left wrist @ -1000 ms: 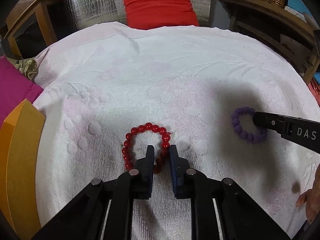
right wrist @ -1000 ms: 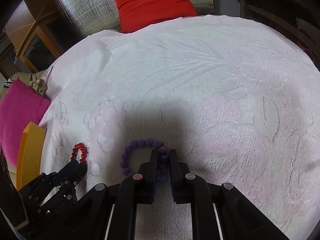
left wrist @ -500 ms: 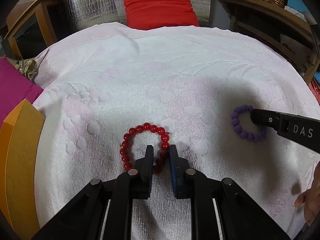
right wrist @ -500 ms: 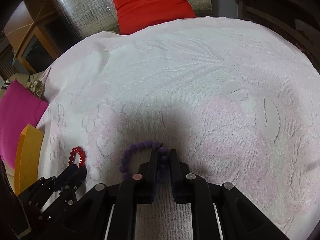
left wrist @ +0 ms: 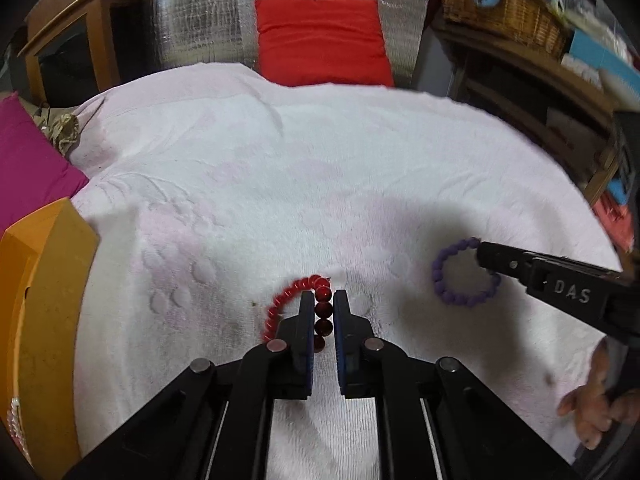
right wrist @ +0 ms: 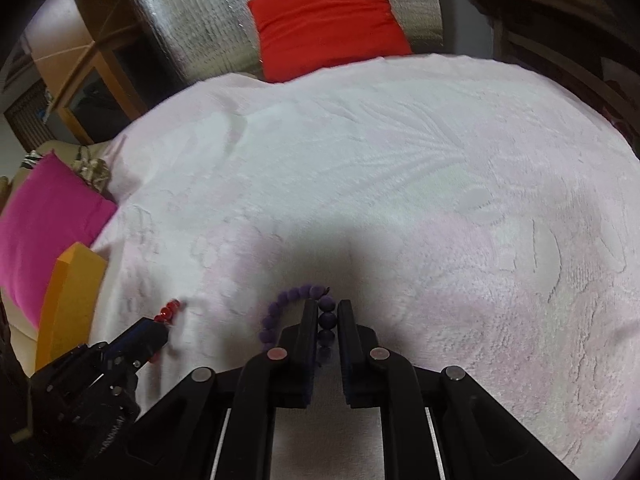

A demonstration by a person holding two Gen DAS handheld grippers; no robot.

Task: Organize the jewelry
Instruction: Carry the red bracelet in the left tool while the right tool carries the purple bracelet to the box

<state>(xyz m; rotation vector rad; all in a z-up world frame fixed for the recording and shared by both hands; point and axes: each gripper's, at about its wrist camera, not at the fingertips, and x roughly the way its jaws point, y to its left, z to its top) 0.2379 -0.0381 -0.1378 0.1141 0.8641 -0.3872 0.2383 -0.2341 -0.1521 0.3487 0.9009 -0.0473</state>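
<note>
My left gripper (left wrist: 323,300) is shut on a red bead bracelet (left wrist: 288,300) and holds it up off the white towel (left wrist: 280,184); the loop hangs to the left of the jaws. My right gripper (right wrist: 325,308) is shut on a purple bead bracelet (right wrist: 276,312), also lifted, its loop hanging left. In the left wrist view the right gripper (left wrist: 486,254) and the purple bracelet (left wrist: 460,298) show at right. In the right wrist view the left gripper (right wrist: 154,330) and red beads (right wrist: 170,308) show at lower left.
An orange box (left wrist: 36,312) stands at the towel's left edge, with white pearls (left wrist: 14,420) at its near end. A magenta cushion (left wrist: 28,168) lies behind it. A red cushion (left wrist: 320,40) leans on a silver backrest at the back. A wicker basket (left wrist: 504,4) sits on shelves at right.
Both grippers have lifted their bracelets off the towel and risen; the red and purple loops now hang from the jaws instead of lying flat.
</note>
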